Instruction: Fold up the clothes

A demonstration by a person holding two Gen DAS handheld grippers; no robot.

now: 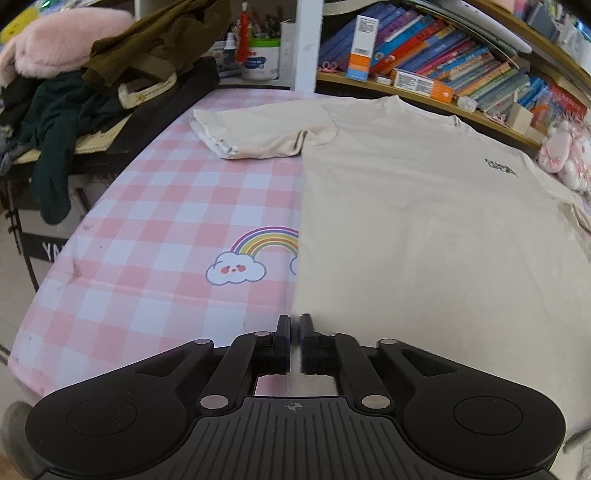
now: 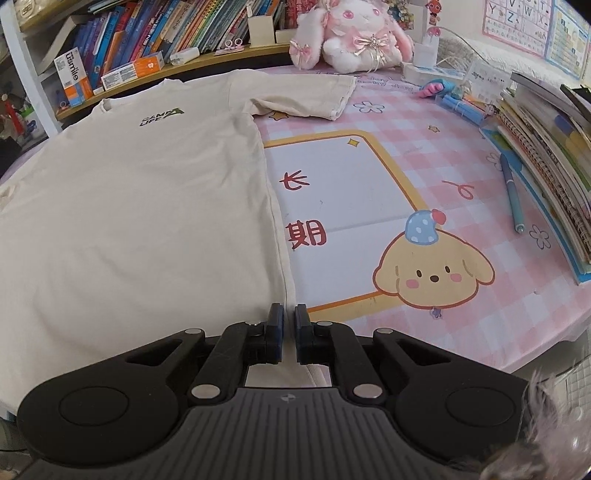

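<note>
Folding had barely begun: T-shirt [image 1: 424, 206] lay flat on the worktop [image 1: 147, 229], sleeves spread, left gripper [image 1: 294, 323] and right gripper [image 2: 289, 314] fingers clenched on its near hem corners.

Seen from the right wrist: cream T-shirt [image 2: 140, 192] spread flat, front up, over the left half of a pink checked table cover [image 2: 461, 166], small dark logo [image 2: 161, 116] on the chest, one short sleeve [image 2: 314, 94] stretched out to the right at the far end. Right gripper [image 2: 289, 325] low at the near edge, jaws closed to a narrow slit, pinching the shirt's near right hem corner. Pink plush rabbit [image 2: 354, 33] far off, blue pen [image 2: 512, 192] and stacked notebooks [image 2: 546, 155] at right, books [image 2: 166, 33] shelved far left.
</note>
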